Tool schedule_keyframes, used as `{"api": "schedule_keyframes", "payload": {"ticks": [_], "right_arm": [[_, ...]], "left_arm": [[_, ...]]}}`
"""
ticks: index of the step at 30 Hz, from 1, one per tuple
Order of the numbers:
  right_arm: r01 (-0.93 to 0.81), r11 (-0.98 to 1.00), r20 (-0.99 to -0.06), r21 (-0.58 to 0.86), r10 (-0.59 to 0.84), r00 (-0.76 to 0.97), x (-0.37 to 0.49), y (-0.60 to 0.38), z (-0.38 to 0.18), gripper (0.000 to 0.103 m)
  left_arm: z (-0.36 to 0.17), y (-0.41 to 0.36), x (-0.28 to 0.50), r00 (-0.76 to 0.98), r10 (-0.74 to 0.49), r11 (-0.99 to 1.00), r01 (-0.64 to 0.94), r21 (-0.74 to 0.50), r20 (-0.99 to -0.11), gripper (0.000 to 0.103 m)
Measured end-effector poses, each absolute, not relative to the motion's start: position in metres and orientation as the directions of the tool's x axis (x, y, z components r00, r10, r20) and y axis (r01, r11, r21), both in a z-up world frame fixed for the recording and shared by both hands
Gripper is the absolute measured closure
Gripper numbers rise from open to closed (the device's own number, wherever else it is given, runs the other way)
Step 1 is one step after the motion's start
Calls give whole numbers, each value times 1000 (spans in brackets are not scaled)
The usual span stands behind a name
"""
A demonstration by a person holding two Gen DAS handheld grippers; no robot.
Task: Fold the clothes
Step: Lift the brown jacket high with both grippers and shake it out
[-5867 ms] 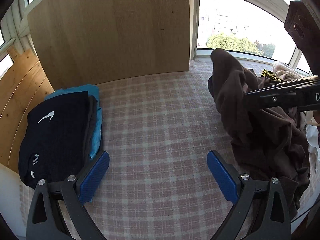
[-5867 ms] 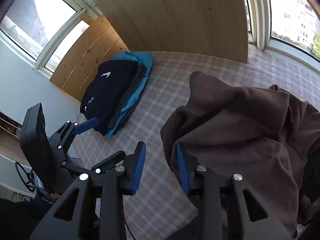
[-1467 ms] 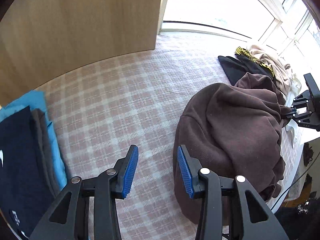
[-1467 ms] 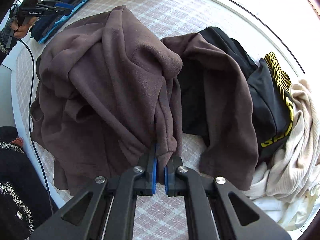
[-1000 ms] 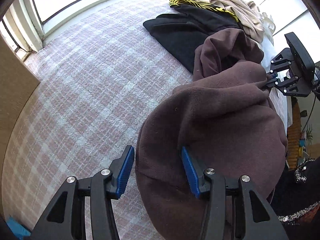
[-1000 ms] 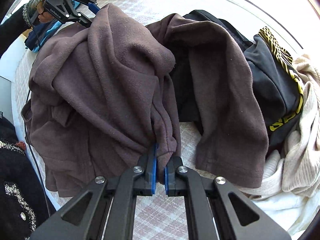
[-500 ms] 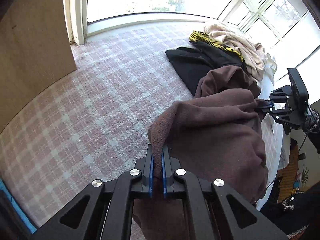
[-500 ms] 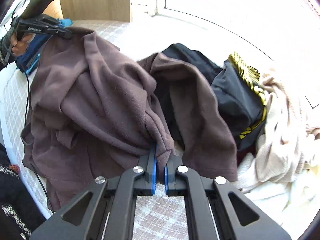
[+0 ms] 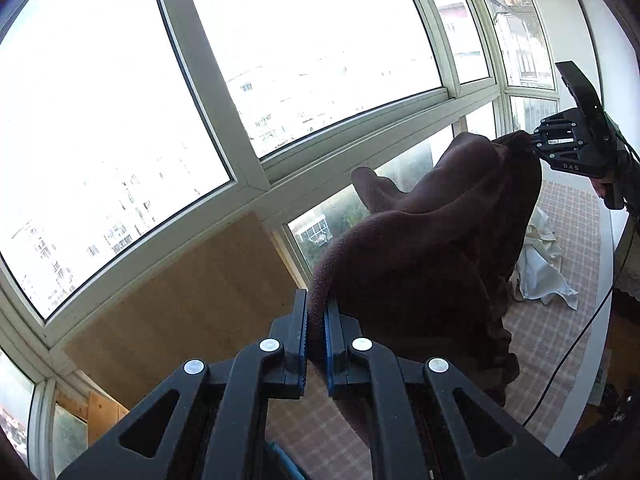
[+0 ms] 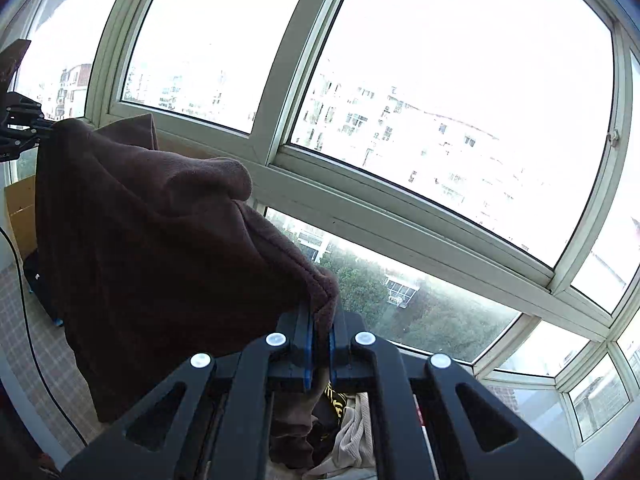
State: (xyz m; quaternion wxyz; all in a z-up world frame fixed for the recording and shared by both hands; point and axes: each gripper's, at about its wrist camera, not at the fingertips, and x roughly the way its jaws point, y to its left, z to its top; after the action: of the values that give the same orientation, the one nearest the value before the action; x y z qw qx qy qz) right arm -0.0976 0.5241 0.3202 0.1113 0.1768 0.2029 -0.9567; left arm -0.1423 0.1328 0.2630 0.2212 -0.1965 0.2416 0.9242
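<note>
Left gripper [image 9: 316, 316]: closed on a fleece edge; the blue pads press the cloth from both sides with only its thickness between them. Also seen in the right wrist view at the far left edge [image 10: 24, 128], gripping the opposite corner.

Right gripper [image 10: 320, 332]: closed on a folded edge of the same cloth, pads clamped against it. Seen in the left wrist view at far right [image 9: 536, 146], pinching the upper corner.

Fleece [image 9: 432, 248]: brown garment, held up in the air between the two grippers, in front of the window. It sags between the two grip points and hangs in heavy folds. In the right wrist view [image 10: 160, 248] its lower hem hangs over the plaid surface. Which part of the garment each gripper holds cannot be told.

Window [image 10: 400, 120]: large, white-framed, fills the far side of both views; apartment blocks and trees outside.

Plaid surface [image 9: 560, 320]: pink check, below the fleece.

White cloth [image 9: 540, 272]: crumpled on the plaid surface, right of the fleece.

Pile [image 10: 344, 428]: beige and black-and-yellow garments, near, under the right gripper.

Dark stack [image 10: 40, 284]: folded clothes, far left, partly hidden by the fleece.

Wood panel [image 9: 200, 300]: below the window, left of the fleece.
</note>
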Motion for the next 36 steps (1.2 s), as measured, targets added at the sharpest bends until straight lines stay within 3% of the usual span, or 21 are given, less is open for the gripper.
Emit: {"api": "schedule_keyframes", "payload": {"ticks": [3,7,11,13,14,16,18,22,25,29,33,36], "right_arm": [[250,-904,-295,-347,-148,-944,-67,522,368,98],[282,-898,-322,-338,-171,-931,-48,508,363,98],[320,-898,-380,-304,-194,-905,-43,495,346,98],[321,-899,-392,-297,-192,-900,-42,491,342,98],[325,-900,-396,-292,-196,-897,-39,490,344,98],[347,-898,-396,-270,-224,-890,-32,489,347,98],[367,-893,-403,-261,-245,-882,-31,484,342,98],[370,-861,-490,-350,-168,-855,-54,469,286,98],[397,-860,-616,-320,-129,-777,-72,497,206,98],[384,-892,-758,-238,-77,-647,-56,546,108,98],[260,-959,-862,-112,-36,-506,-29,619,27,98],[184,-983,-912,-24,-54,-407,-1,661,-18,98]], "left_arm": [[303,119,-108,-867,297,-795,-457,399,-400,97],[330,89,-63,-899,328,-805,-428,411,-291,95],[303,85,-88,-867,243,-815,-426,393,-435,97],[297,81,-93,-872,205,-824,-399,403,-445,98],[306,75,-87,-890,196,-836,-371,404,-412,103],[331,61,-70,-932,176,-868,-299,397,-317,103],[354,42,-56,-930,246,-888,-329,321,-272,103],[303,52,-77,-873,199,-860,-373,347,-446,103],[206,74,-88,-745,214,-803,-502,320,-632,103],[64,128,-107,-504,239,-729,-658,190,-830,103],[-22,191,-113,-340,240,-644,-757,113,-909,103],[-39,233,-128,-279,265,-574,-814,81,-923,99]]}}
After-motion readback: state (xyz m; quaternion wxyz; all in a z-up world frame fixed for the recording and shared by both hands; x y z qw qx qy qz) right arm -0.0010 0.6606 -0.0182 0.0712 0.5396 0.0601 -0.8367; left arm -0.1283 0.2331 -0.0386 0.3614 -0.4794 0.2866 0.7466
